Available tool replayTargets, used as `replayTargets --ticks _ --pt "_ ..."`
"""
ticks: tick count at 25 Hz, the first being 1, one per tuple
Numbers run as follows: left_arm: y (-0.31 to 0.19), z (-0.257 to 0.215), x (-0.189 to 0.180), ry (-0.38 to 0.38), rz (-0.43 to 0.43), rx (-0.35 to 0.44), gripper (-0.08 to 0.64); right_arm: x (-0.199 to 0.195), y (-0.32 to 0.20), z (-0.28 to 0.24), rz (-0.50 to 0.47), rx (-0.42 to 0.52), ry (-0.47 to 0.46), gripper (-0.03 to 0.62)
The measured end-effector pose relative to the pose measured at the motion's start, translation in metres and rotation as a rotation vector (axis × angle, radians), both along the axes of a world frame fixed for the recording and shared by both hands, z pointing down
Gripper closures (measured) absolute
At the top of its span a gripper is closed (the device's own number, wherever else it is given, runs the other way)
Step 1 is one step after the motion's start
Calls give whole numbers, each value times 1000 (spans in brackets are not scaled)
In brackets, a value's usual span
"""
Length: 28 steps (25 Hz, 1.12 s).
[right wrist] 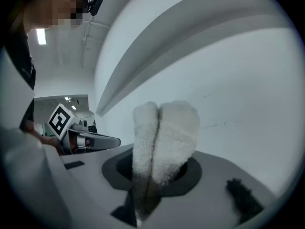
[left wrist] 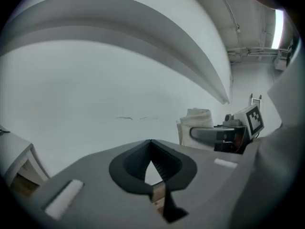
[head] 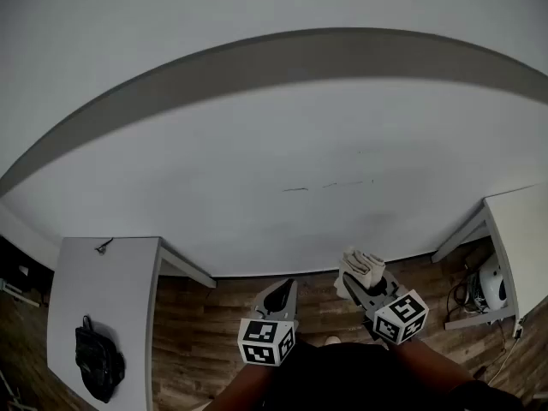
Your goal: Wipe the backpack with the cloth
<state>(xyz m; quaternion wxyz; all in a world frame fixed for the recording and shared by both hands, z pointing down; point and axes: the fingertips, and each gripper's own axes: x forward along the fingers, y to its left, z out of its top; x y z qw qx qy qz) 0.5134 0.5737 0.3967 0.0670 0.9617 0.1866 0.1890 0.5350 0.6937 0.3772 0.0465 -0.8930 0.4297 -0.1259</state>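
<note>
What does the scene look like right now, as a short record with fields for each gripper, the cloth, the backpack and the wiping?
left gripper: shut, nothing between its jaws
right gripper: shut on the cloth
cloth: white, folded, sticking up out of the jaws
backpack: black, lying on the white table at the person's left
gap: both grippers are held up in front of a white wall, well apart from the backpack
wiping: not yet begun, the cloth touches nothing but the jaws

One backpack (head: 98, 360), one cloth (head: 363, 264), two tables (head: 107, 285) (head: 524, 234), two grippers (head: 286, 286) (head: 349, 282)
</note>
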Motion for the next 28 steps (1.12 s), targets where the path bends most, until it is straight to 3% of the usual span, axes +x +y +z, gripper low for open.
replayTargets --ticks 16,28 --pt "5 -3 3 15 -10 -2 552 0 2 0 -12 -1 1 505" --pt "-19 -8 -16 34 -134 17 552 -11 -23 3 -138 7 -4 505"
